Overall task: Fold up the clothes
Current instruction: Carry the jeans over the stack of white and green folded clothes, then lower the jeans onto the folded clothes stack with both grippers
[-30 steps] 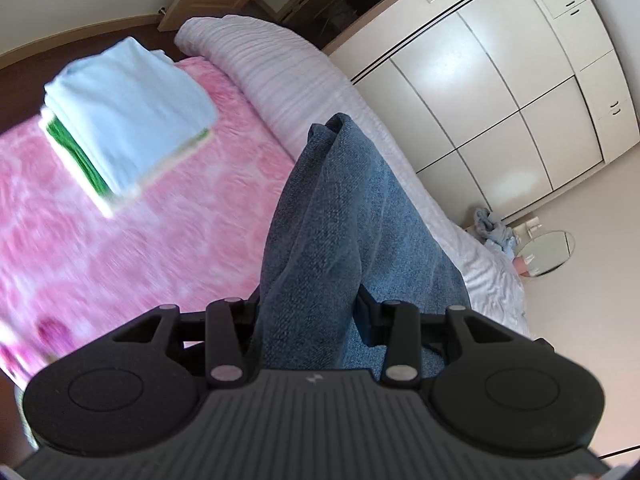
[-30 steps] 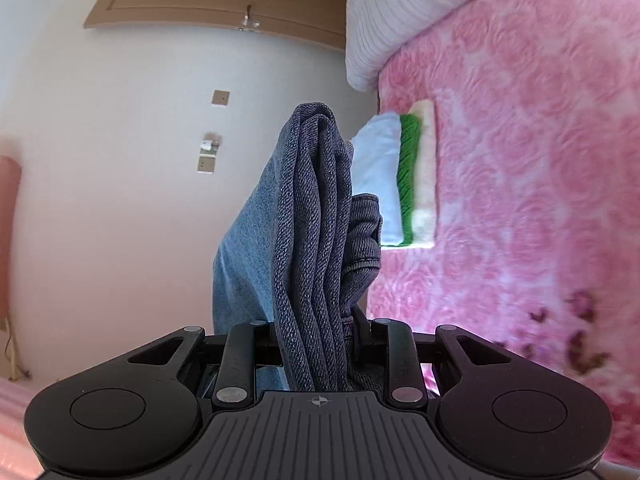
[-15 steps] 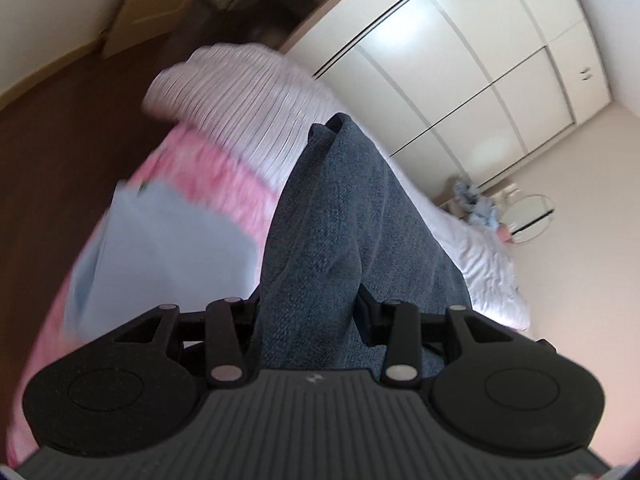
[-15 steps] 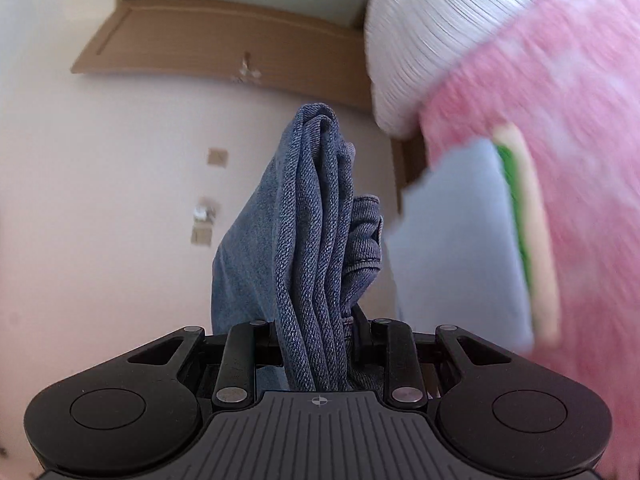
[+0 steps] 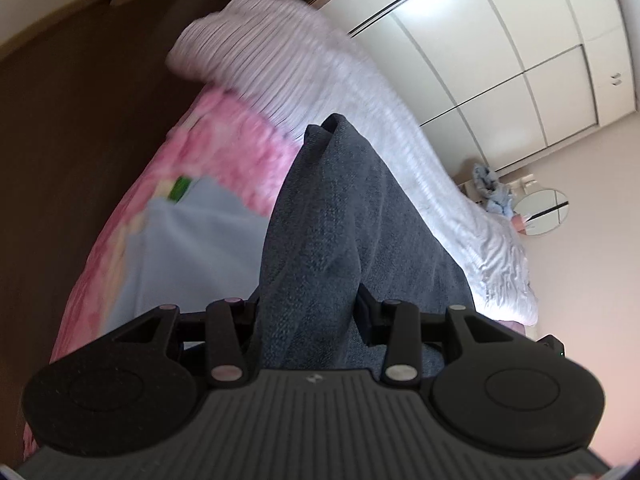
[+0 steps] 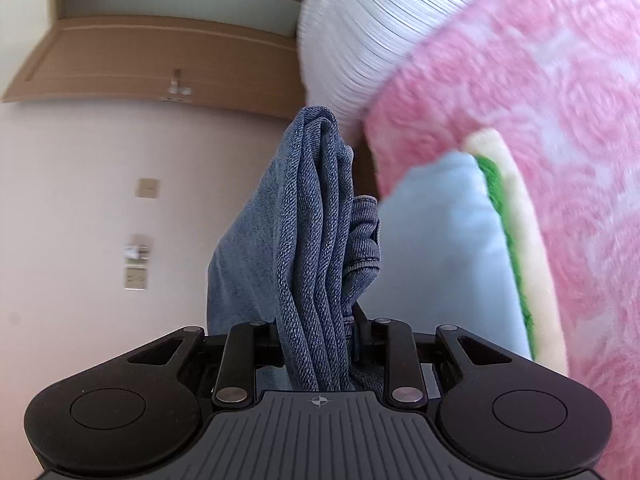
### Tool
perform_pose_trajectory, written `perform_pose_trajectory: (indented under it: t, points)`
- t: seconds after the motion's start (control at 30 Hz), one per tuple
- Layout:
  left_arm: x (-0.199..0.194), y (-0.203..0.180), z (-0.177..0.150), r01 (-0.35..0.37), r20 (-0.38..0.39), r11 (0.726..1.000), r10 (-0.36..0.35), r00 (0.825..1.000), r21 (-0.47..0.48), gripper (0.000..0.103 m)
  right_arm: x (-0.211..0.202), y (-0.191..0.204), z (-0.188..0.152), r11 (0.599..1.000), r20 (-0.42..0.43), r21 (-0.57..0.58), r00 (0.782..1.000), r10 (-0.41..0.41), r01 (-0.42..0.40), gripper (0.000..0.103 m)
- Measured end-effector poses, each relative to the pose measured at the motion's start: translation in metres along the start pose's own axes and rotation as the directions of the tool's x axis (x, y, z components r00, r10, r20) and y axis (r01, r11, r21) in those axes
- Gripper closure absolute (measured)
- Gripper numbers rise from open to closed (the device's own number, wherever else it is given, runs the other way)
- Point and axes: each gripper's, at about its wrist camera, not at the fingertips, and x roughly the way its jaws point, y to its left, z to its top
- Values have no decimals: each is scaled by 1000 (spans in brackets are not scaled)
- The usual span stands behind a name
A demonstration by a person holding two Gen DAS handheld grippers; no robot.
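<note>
- Since a second ago the folded stack of pale-blue, green and cream clothes (image 6: 460,248) has drawn close — just right of the right hand-held gripper (image 6: 320,344).
- Both it and the left hand-held gripper (image 5: 308,320) clamp the folded blue denim jeans (image 6: 316,240), long axis spanning them, above the pink floral bed (image 6: 540,92).

Pink blanket (image 6: 560,80) at 2 o'clock, white pillow (image 5: 280,60) at 12, closet (image 5: 500,60), round mirror (image 5: 546,212) at 3.

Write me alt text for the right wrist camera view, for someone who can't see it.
The right gripper is shut on folded blue jeans that stand up the middle of the view. To the right, a folded stack, light blue over green and cream, lies on a pink floral blanket; a white ribbed pillow is above.
</note>
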Motion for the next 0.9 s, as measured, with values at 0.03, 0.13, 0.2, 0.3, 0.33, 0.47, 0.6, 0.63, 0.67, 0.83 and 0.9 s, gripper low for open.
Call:
perform_pose_trajectory:
  t: [0.03,0.13,0.2,0.3,0.33,0.47,0.6,0.63,0.67,0.83,0.9]
  points:
    - [4,7,1,-4,-8,1000,4,1000,-11,67,3,-8,-1,1000,-10,2,1000,-12,12,76]
    - [14,21,0,-15,-31,1000,14,999,-26,66,20,-27,1,999,-28,20,999,-36,37,76]
    - [24,32,3,-33,-45,999,32,998,-26,65,28,-36,2,998,-29,26,998,-51,52,76]
    - [44,48,7,-93,-71,995,92,993,-20,61,37,-45,-1,991,-5,7,991,-132,132,69]
    - [50,53,8,-103,-75,994,101,992,-24,58,42,-47,0,983,7,-10,983,-182,182,68]
    - [42,48,14,-117,-60,993,117,991,5,58,43,-51,1,973,24,-17,973,-230,230,60]
    - [12,42,27,-167,21,985,167,986,42,58,18,-29,3,942,93,-155,954,-285,297,57]
    - [11,42,32,-164,30,986,163,986,23,58,14,-26,5,932,120,-186,949,-292,310,57]
    - [12,41,37,-156,29,988,155,987,9,58,9,-23,6,921,146,-217,943,-298,325,57]
    - [43,21,44,-205,25,973,203,979,105,70,23,-8,20,898,211,-262,929,-304,354,65]
    - [61,22,38,-257,45,956,253,966,143,68,33,-7,22,856,222,-297,903,-368,422,88]
